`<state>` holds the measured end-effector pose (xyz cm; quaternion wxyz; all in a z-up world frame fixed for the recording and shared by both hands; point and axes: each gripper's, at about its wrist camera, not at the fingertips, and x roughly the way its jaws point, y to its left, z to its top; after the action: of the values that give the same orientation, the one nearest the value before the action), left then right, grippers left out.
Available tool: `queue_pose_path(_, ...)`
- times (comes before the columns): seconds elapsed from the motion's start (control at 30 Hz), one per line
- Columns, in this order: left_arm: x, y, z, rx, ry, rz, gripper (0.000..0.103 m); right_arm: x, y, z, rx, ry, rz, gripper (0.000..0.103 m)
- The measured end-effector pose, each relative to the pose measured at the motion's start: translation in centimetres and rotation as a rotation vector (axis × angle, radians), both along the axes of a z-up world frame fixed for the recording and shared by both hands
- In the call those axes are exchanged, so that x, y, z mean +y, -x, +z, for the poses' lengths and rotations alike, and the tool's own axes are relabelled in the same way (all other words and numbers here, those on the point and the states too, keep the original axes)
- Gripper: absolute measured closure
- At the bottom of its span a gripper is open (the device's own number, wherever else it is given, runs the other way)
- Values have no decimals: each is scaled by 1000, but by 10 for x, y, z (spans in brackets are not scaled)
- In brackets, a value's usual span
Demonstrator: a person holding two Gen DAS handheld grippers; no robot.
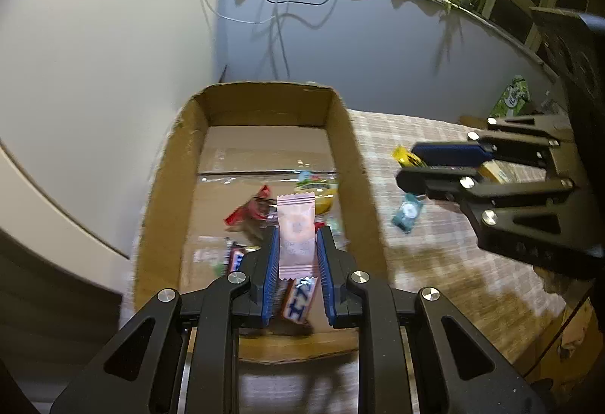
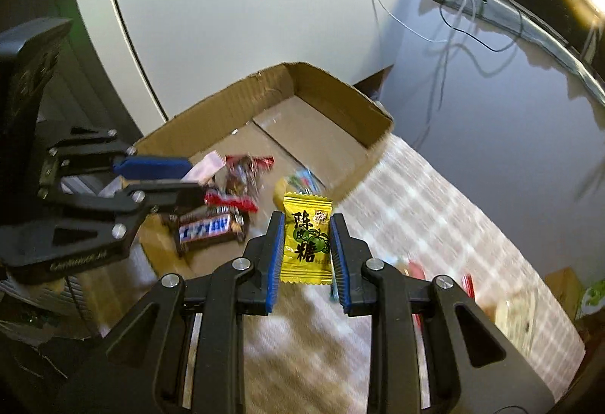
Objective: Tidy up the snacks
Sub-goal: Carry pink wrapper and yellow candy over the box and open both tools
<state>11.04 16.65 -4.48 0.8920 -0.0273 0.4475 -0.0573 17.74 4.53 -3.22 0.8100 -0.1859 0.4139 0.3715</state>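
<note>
Over the cardboard box (image 1: 342,134), the left gripper (image 1: 297,243) clamps a pink candy packet (image 1: 296,236); just beside the box, the right gripper (image 2: 307,236) clamps a yellow candy packet (image 2: 306,240).

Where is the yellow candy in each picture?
Left wrist: the yellow candy peeks out at right, pinched by the right gripper.
Right wrist: it sits center, between the blue fingers.
Shared landmark: the cardboard box.

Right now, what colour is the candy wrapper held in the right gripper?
Bright yellow wrapper with black characters and a green fruit picture, seen best in the right wrist view.
</note>
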Motion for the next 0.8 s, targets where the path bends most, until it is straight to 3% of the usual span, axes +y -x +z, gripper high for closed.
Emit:
queue_pose_path(0.27, 20, 1, -8, 11, 9, 29, 84, 35, -12, -2, 8, 9, 33, 78)
queue_pose_path(0.67, 19, 0, -12, 5, -16, 23, 83, 47, -21, -9, 44, 0, 33, 78)
queue_pose_path(0.8, 15, 2, -10, -2, -32, 21, 72, 45, -20, -7, 22, -5, 24, 47)
